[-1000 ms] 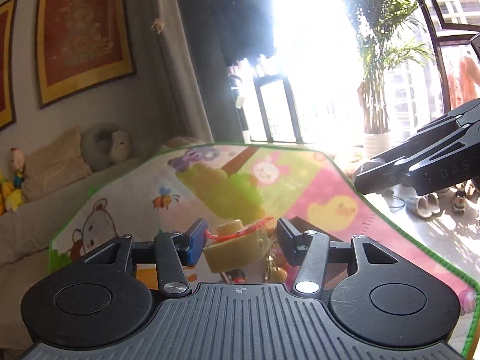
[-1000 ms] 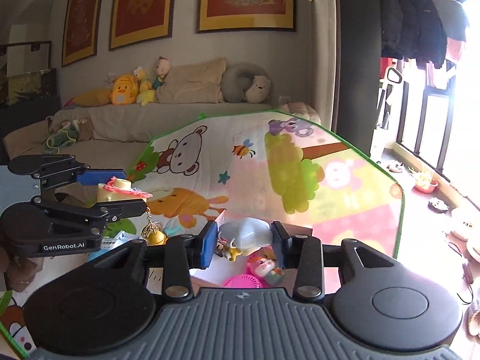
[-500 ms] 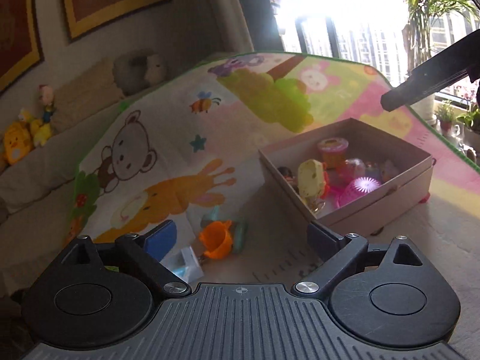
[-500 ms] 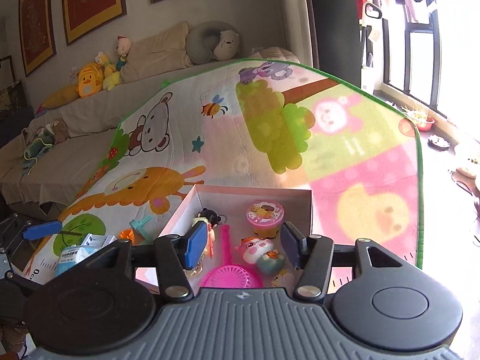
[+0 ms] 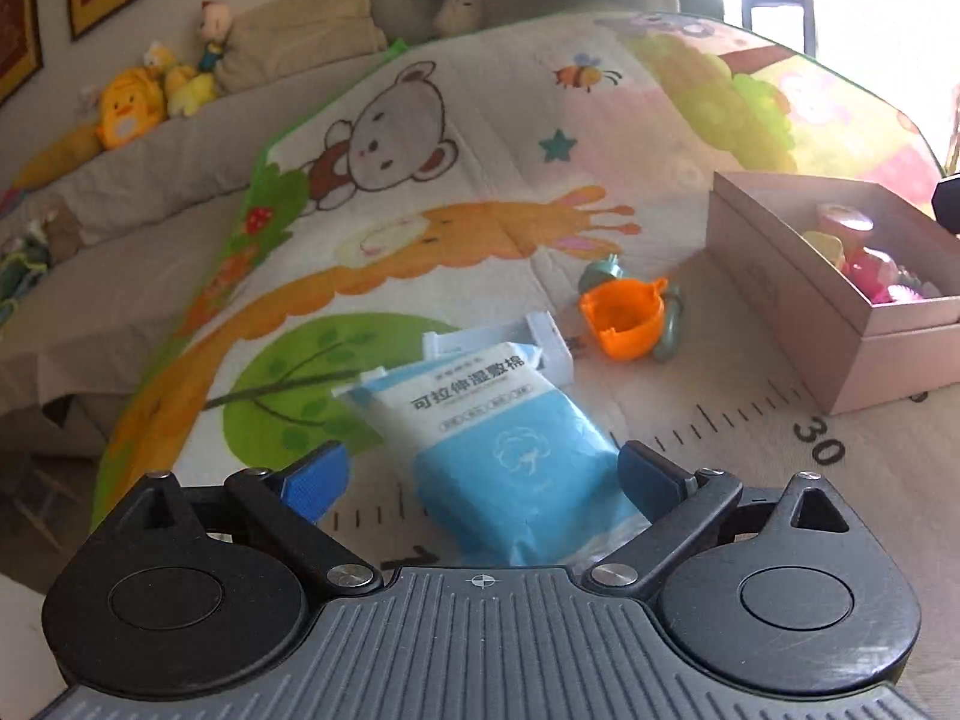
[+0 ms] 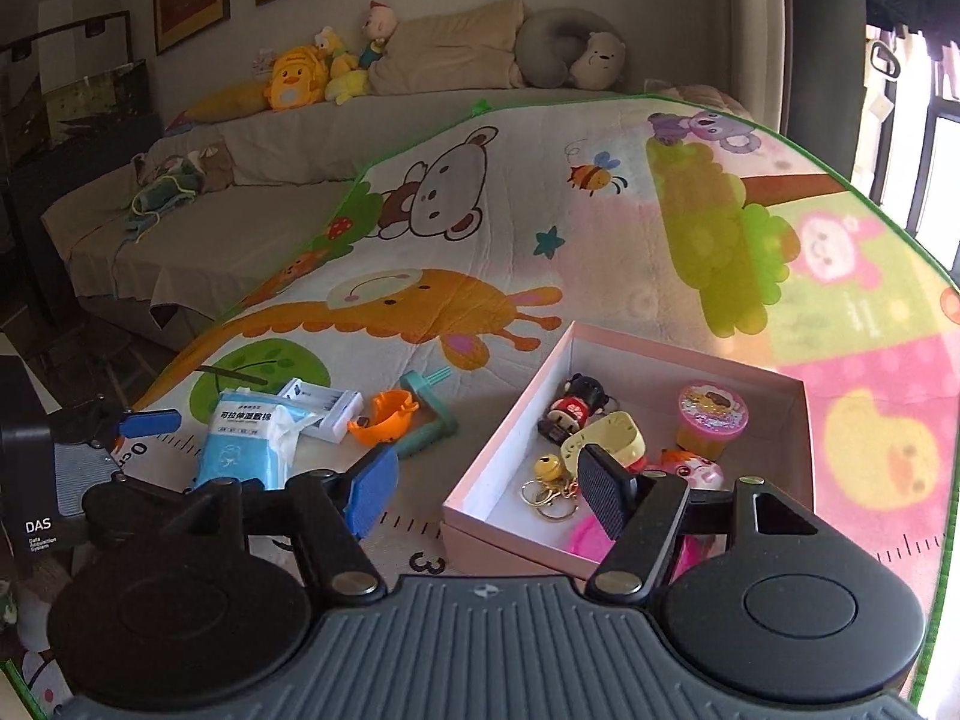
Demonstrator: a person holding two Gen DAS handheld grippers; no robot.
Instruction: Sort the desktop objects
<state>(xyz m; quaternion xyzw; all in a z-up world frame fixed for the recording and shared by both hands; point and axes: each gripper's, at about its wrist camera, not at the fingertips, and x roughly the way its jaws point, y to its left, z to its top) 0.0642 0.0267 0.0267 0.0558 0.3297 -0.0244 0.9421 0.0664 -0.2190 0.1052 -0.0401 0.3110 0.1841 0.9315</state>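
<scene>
Between the wide-spread, empty left gripper (image 5: 483, 477) lies the blue-and-white soft wipes packet (image 5: 510, 432), probably next. Right gripper (image 6: 489, 495), opening and now empty, hovers over the pink cardboard box (image 6: 510, 426); both toys carried a second ago now lie inside.

I've let go of both toys: the yellow toy (image 6: 606, 441) my left gripper (image 5: 483, 477) carried now lies in the pink box (image 6: 504, 468), and the left jaws stand wide over the blue wipes pack (image 5: 510, 444). My right gripper (image 6: 489, 495) no longer holds the grey-white toy; its jaws are opening, empty, above the box's near corner.
</scene>
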